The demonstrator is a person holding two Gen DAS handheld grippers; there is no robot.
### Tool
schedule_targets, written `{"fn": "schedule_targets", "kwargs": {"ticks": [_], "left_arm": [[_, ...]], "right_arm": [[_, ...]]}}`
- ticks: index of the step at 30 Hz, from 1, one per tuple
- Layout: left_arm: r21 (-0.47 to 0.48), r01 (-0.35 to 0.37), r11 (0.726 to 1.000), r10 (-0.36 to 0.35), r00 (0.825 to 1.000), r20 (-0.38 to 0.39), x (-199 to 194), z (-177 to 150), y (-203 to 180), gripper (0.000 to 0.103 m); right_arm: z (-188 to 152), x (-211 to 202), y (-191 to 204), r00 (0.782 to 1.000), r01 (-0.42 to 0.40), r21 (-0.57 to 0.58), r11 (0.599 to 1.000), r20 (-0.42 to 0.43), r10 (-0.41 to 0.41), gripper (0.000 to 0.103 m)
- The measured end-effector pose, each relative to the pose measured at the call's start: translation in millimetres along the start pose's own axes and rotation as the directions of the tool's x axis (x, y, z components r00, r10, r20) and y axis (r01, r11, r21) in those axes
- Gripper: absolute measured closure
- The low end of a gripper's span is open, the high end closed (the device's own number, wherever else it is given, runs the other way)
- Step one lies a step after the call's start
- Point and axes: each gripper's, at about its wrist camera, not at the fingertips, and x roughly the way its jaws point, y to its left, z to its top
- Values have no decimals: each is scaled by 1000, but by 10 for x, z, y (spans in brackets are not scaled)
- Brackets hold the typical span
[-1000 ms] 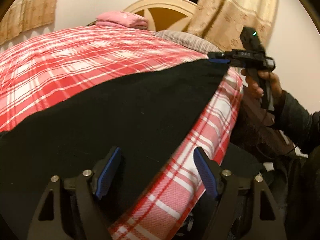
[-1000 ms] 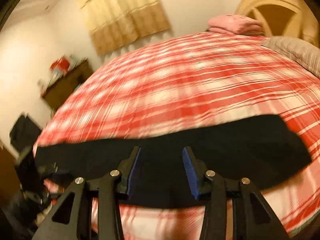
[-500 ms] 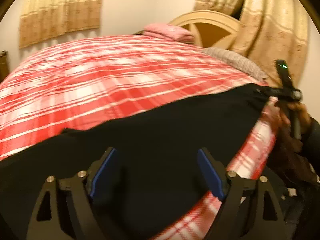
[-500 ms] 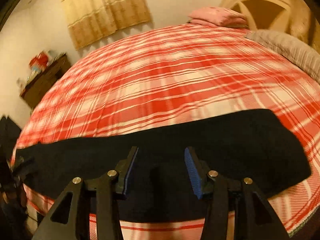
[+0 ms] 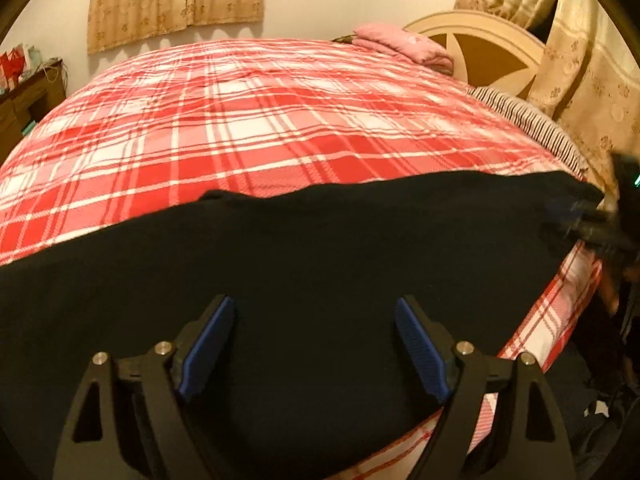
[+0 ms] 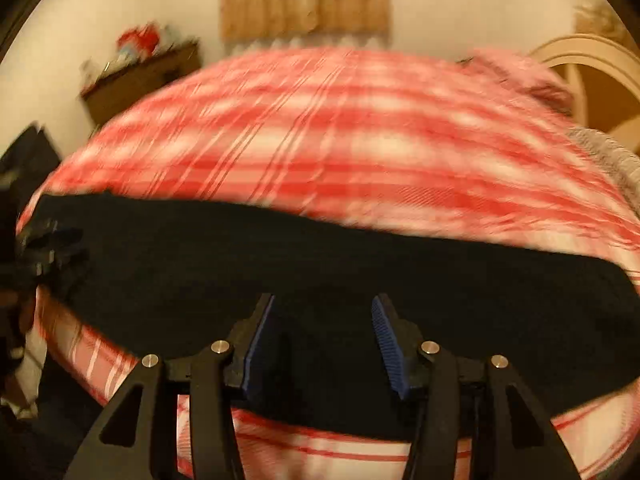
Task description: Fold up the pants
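Black pants flat on plaid bed

Black pants lie along the near edge of the red plaid bed. Left tool spread wide, nothing pinched. Right tool approx half spread, nothing pinched, pants underneath both.

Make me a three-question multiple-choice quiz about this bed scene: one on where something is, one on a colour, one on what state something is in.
1. Where do the black pants lie?
A. along the near edge of the bed
B. on the pink pillow
C. on the floor

2. What colour is the bedspread?
A. plain blue
B. red and white plaid
C. green stripes

3. How does the left gripper stand?
A. clamped on the pants
B. holding a pillow
C. open, with nothing pinched

Answers: 1 A, the dark cloth stretches across the bed's front edge. 2 B, red and white checks cover the bed. 3 C, its blue pads stand wide apart above the cloth.
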Motion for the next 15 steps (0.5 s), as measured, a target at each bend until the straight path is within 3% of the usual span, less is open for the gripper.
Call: {"fn": "schedule_targets", "kwargs": {"ticks": [2, 11, 15], "left_arm": [[4, -6, 1000, 6, 1000, -3, -8, -9, -8, 17], [3, -19, 1000, 19, 1000, -12, -51, -12, 33, 17], [9, -56, 998, 57, 998, -14, -124, 1, 51, 17]], "right_arm": [[-57, 102, 117, 999, 51, -35, 998, -11, -51, 50], [28, -4, 220, 1000, 19, -36, 999, -5, -19, 47], [53, 4, 350, 1000, -2, -49, 999, 8, 2, 47]]}}
